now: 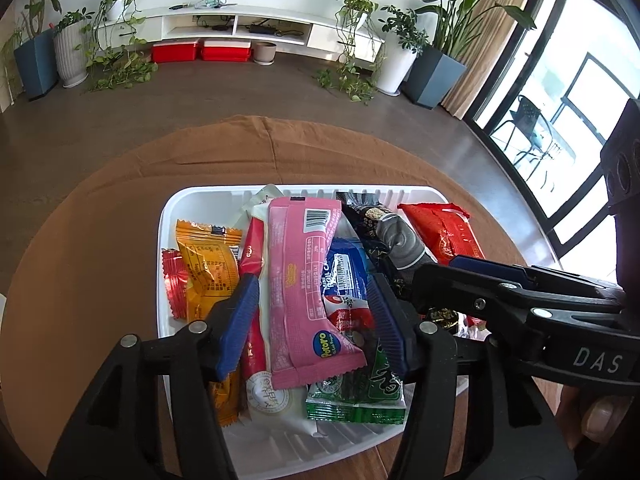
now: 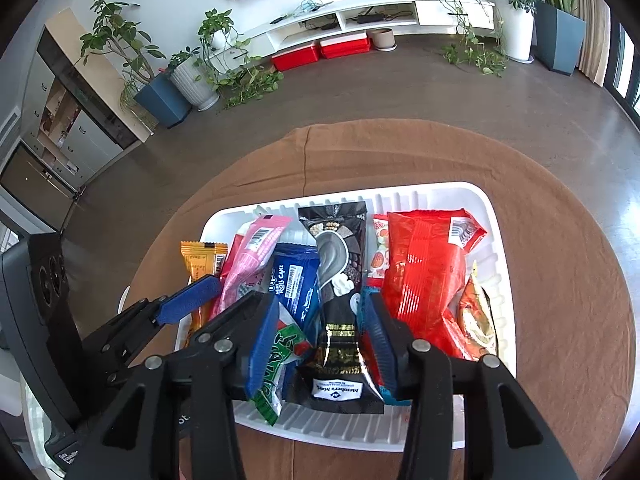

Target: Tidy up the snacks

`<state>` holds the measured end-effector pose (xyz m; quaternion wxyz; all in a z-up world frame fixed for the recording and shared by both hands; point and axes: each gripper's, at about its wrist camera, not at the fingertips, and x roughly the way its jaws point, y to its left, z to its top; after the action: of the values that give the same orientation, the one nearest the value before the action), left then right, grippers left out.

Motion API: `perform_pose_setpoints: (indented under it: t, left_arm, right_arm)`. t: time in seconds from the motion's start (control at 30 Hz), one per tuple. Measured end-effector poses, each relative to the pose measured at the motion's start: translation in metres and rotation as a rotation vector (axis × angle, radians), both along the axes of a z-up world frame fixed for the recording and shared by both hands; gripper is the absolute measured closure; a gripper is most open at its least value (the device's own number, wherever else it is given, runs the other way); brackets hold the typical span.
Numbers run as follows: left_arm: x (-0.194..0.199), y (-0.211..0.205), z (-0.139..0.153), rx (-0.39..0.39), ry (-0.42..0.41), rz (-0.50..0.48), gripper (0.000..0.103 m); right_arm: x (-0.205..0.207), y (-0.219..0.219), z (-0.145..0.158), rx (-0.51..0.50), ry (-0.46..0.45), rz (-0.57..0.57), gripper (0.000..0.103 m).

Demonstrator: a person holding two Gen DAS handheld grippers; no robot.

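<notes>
A white tray (image 1: 188,196) (image 2: 500,240) on the brown-clothed round table holds several snack packs. My left gripper (image 1: 310,320) is open, its blue pads either side of a pink Pororo pack (image 1: 298,280) and not touching it. My right gripper (image 2: 320,340) is open, its pads flanking a black Member's Mark pack (image 2: 340,320). In the tray also lie a blue roll-cake pack (image 1: 346,268) (image 2: 296,280), a green seaweed pack (image 1: 356,392) (image 2: 276,360), an orange pack (image 1: 208,268), and a large red pack (image 2: 424,276) (image 1: 444,228).
The brown tablecloth (image 1: 240,148) covers the round table (image 2: 560,280) around the tray. The right gripper's body (image 1: 520,292) reaches in from the right in the left wrist view. Beyond the table are dark floor, potted plants and a white TV console (image 1: 240,24).
</notes>
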<state>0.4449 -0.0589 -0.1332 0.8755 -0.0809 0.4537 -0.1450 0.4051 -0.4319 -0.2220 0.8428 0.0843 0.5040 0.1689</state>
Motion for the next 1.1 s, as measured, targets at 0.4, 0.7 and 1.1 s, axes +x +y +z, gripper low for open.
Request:
perform_pose_setpoints:
  t: [0.4, 0.7, 1.1]
  left_arm:
    - [-0.054, 0.01, 0.053, 0.043, -0.145, 0.029, 0.0]
    - [-0.148, -0.001, 0.122, 0.119, -0.354, 0.035, 0.0]
    - [-0.28, -0.027, 0.164, 0.345, -0.476, 0.24, 0.0]
  right_arm:
    - [-0.026, -0.01, 0.028, 0.01, -0.136, -0.032, 0.025]
    - [-0.087, -0.036, 0.075, 0.005, -0.401, -0.107, 0.008]
    - [-0.226, -0.07, 0.14, -0.034, -0.906, -0.154, 0.0]
